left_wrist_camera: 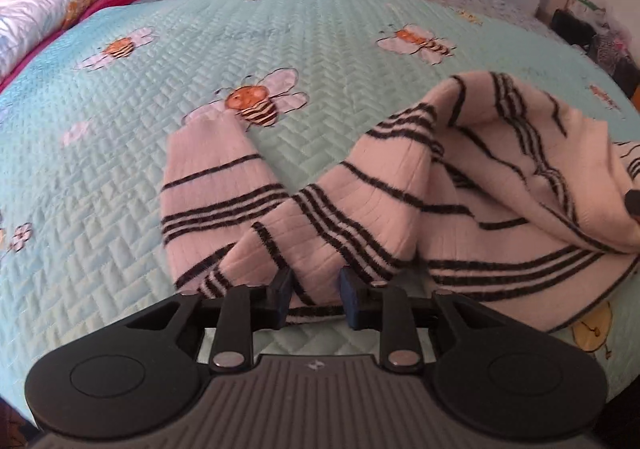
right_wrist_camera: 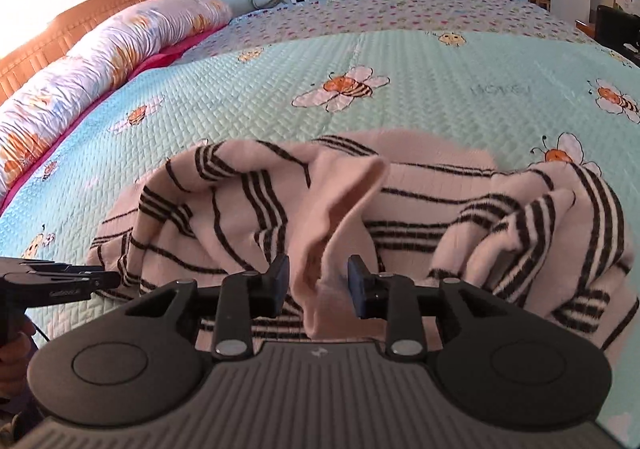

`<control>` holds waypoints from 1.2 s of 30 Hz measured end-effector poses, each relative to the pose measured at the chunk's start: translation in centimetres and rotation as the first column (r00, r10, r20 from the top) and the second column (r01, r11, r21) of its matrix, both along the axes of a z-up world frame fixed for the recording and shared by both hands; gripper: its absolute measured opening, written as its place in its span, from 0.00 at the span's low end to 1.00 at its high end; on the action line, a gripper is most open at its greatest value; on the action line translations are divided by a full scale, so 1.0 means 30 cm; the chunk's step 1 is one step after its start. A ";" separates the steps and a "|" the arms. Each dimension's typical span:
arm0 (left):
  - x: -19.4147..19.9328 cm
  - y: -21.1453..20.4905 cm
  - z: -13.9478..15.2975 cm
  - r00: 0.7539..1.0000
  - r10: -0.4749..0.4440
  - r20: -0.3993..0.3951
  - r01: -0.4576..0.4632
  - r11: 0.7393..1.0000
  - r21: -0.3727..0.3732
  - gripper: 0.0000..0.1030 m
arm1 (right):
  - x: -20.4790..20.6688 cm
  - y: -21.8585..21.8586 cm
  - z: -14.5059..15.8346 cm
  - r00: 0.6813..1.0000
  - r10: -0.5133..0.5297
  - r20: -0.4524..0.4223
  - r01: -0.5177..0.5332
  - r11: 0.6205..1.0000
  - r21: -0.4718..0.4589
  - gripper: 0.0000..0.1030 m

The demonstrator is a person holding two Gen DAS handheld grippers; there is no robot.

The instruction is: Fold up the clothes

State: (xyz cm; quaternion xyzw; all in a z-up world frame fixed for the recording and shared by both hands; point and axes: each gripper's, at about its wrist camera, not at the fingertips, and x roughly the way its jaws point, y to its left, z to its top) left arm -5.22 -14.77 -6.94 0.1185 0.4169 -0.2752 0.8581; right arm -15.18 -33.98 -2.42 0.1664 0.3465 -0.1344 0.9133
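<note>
One striped sweater [right_wrist_camera: 420, 205] — pink-white with black bands — lies crumpled on the bee-print quilt [right_wrist_camera: 256, 89], its long axis crosswise to the right wrist view. One sleeve [left_wrist_camera: 208, 189] stretches away toward a bee. Two grippers: left gripper [left_wrist_camera: 315, 299] pinches the sweater's near edge; right gripper [right_wrist_camera: 319, 287] stands partly open, a pink fold loose between its fingers. No containers.

We are seeing open bedspread [left_wrist_camera: 320, 49] stretching ahead and left; the bunched striped sweater [left_wrist_camera: 500, 177] is blocking the right, the long pillow [right_wrist_camera: 100, 61] lining the far left.
</note>
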 end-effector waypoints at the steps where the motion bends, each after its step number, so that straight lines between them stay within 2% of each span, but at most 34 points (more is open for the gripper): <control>1: 0.006 -0.003 -0.003 1.000 0.003 0.003 -0.003 1.000 0.010 0.03 | 0.000 -0.001 -0.003 1.000 -0.004 -0.002 0.004 1.000 0.000 0.32; 4: 0.038 -0.007 0.016 0.999 0.050 0.011 -0.050 0.999 0.003 0.02 | 0.000 -0.016 -0.010 1.000 -0.016 -0.003 0.016 1.000 0.002 0.32; 7: 0.088 -0.013 0.121 0.993 0.097 0.060 -0.094 0.994 -0.055 0.01 | -0.011 -0.014 -0.009 1.000 -0.022 0.002 0.022 1.000 0.009 0.32; 10: 0.115 0.017 0.355 0.983 0.132 0.126 -0.102 0.969 -0.225 0.01 | -0.012 -0.020 -0.003 0.999 -0.035 0.011 0.034 0.999 0.010 0.32; 11: 0.110 0.013 0.438 0.976 0.133 0.171 -0.086 0.963 -0.256 0.01 | -0.015 -0.027 0.001 0.999 -0.044 0.017 0.043 0.999 0.014 0.32; 12: 0.104 0.007 0.521 0.967 0.132 0.219 -0.066 0.957 -0.283 0.01 | -0.020 -0.037 0.006 0.998 -0.054 0.025 0.053 0.998 0.019 0.32; 14: 0.113 -0.044 0.616 0.949 0.101 0.300 -0.020 0.965 -0.262 0.01 | -0.028 -0.054 0.011 0.997 -0.072 0.038 0.071 0.997 0.032 0.33; 17: 0.226 -0.192 0.568 0.959 0.054 0.280 -0.031 0.996 -0.086 0.01 | -0.027 -0.066 -0.004 0.995 -0.092 0.045 0.090 0.994 0.054 0.34; 19: 0.276 -0.282 0.492 0.989 -0.005 0.145 0.004 1.000 0.007 0.00 | -0.024 -0.063 -0.015 0.995 -0.087 0.040 0.085 0.994 0.062 0.34; 22: 0.140 -0.337 0.495 0.975 -0.178 0.131 0.183 0.983 -0.029 0.01 | -0.027 -0.059 -0.026 0.997 -0.073 0.032 0.071 0.996 0.055 0.34; 24: 0.138 -0.344 0.497 0.984 -0.164 0.074 0.169 0.983 -0.069 0.01 | -0.039 -0.069 -0.033 0.996 -0.079 0.034 0.078 0.996 0.054 0.38; 26: 0.165 -0.323 0.528 0.989 -0.144 0.023 0.146 0.977 -0.157 0.01 | -0.046 -0.086 -0.040 0.995 -0.097 0.033 0.095 0.994 0.062 0.39; 31: 0.151 -0.284 0.655 0.989 -0.133 0.061 0.146 0.922 -0.358 0.01 | -0.067 -0.109 -0.043 0.991 -0.118 0.062 0.114 0.991 0.074 0.39; 33: 0.205 -0.315 0.637 0.994 -0.113 0.000 0.104 0.916 -0.388 0.00 | -0.076 -0.116 -0.049 0.989 -0.129 0.074 0.123 0.989 0.083 0.39; 36: 0.148 -0.473 0.597 0.978 -0.210 -0.006 0.195 0.922 -0.334 0.00 | -0.080 -0.133 -0.076 0.985 -0.159 0.071 0.151 0.983 0.109 0.39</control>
